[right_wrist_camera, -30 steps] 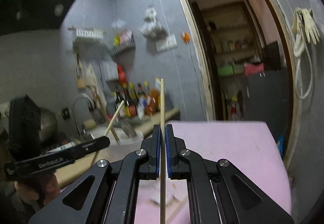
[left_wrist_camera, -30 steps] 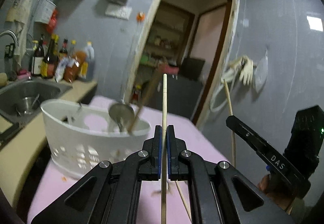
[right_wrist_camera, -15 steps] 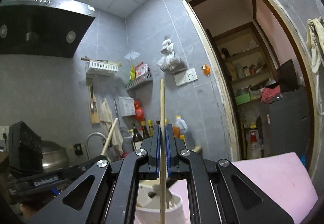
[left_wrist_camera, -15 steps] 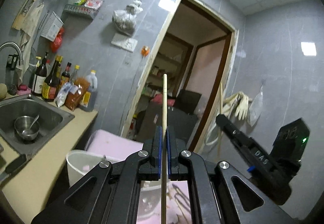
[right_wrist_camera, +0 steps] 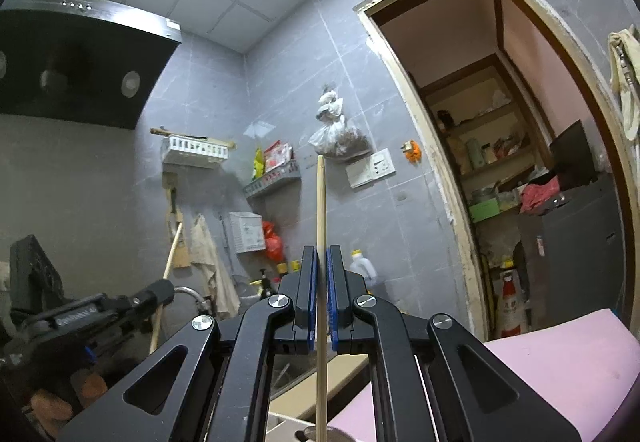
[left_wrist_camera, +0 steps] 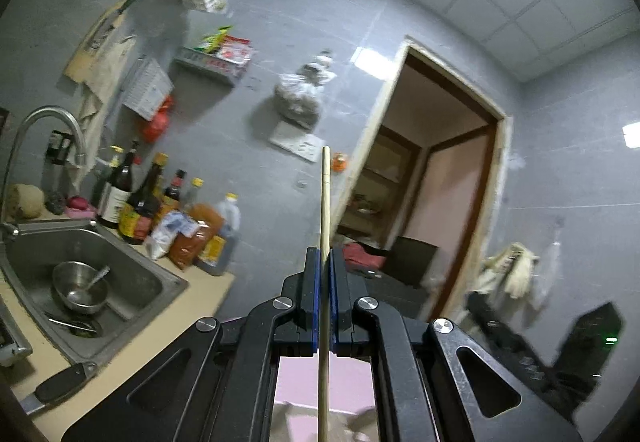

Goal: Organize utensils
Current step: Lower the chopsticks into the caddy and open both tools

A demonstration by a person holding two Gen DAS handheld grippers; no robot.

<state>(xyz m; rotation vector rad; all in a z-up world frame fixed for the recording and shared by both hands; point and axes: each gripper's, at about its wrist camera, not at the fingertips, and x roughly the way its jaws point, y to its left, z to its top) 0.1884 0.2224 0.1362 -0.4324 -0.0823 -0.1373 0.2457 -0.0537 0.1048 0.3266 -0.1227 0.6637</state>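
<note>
Big picture first: grey tiled kitchen wall [left_wrist_camera: 248, 130] and dark open doorway [right_wrist_camera: 500, 178] filling both views, cameras tilted well up. Lower left in the left view, beige counter [left_wrist_camera: 132, 338] with a steel sink [left_wrist_camera: 120, 282] sunk into it, small steel bowl [left_wrist_camera: 80, 292] sitting in the basin, cluster of sauce bottles [left_wrist_camera: 160, 210] along the counter's back edge against the wall. Pink padded surface [right_wrist_camera: 560, 362] at lower right of the right view.

Now the tools. Left black two-finger gripper [left_wrist_camera: 325, 302], jaws pinched nearly together on a thin pale wooden chopstick [left_wrist_camera: 325, 226], stick upright, tip well above the jaws, tail running down out of view. Right black two-finger gripper [right_wrist_camera: 321, 306], same story: jaws squeezed onto a second thin pale wooden chopstick [right_wrist_camera: 320, 226], also upright.

Handling call: light, stiff, smooth sticks, likely to pivot or slide in a pinch this narrow. Grip lower along the shaft looks sensible, long upper end free. Round wood, so a firm steady squeeze and no sudden swings. Destination container not clearly visible here.
</note>
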